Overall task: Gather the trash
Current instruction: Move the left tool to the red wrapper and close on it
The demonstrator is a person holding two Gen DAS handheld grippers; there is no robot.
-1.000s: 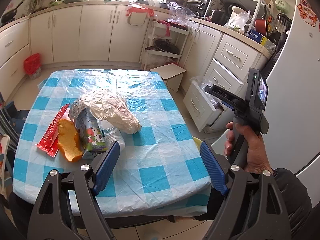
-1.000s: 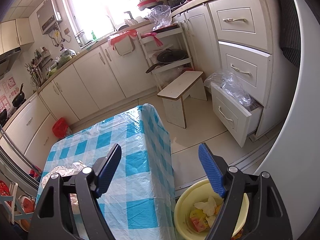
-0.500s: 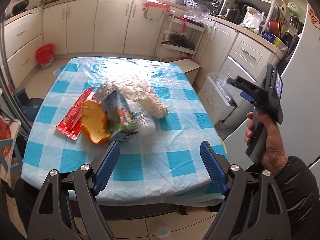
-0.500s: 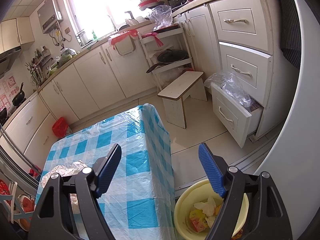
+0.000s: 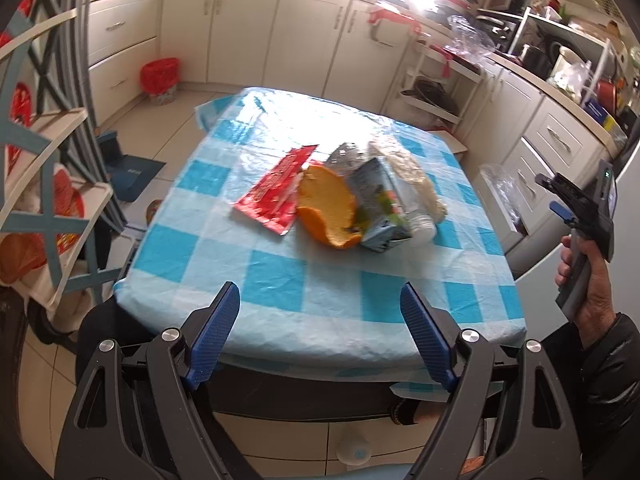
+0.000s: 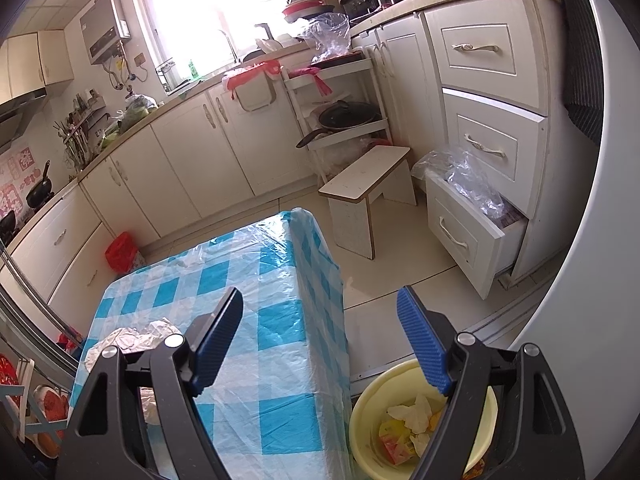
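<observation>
– Orange and curled, the peel [image 5: 330, 210] lies mid-table [image 5: 280, 276] between a flat red wrapper [image 5: 276, 188] and a crumpled milk carton [image 5: 378, 208]
– Which way do they run?
– Their long axes point away from me. My left claw [image 5: 320, 336] and right claw [image 6: 320, 338] are both spread, empty; a yellow bin [image 6: 368, 412] sits below the right
</observation>
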